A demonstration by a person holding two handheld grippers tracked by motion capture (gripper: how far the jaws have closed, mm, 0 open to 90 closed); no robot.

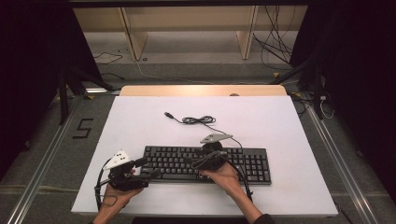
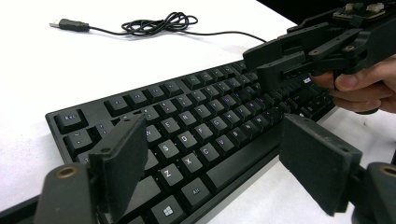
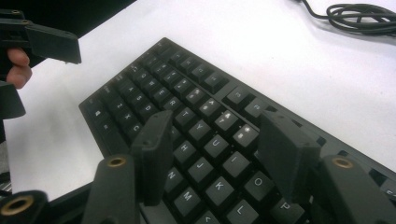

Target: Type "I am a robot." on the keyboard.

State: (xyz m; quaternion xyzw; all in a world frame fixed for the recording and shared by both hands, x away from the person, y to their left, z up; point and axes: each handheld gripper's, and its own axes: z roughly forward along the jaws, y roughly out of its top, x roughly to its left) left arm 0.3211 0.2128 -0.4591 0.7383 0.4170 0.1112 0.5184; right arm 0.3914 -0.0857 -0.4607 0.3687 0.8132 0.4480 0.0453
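A black keyboard (image 1: 252, 165) lies across the front middle of the white table top (image 1: 280, 121). Its thin cable (image 1: 198, 120) lies coiled behind it and ends in a loose USB plug (image 1: 168, 114). My left gripper (image 1: 147, 168) is open at the keyboard's left front corner. In the left gripper view its pads (image 2: 119, 161) straddle the lower left keys of the keyboard (image 2: 205, 126). My right gripper (image 1: 205, 158) hovers open over the middle keys. In the right gripper view its fingers (image 3: 154, 149) frame the letter keys of the keyboard (image 3: 187, 98).
A wooden shelf frame (image 1: 187, 28) stands beyond the table, with loose cables (image 1: 275, 46) on the floor around it. Metal rails (image 1: 42, 172) run along both sides. Bare white table surface lies left, right and behind the keyboard.
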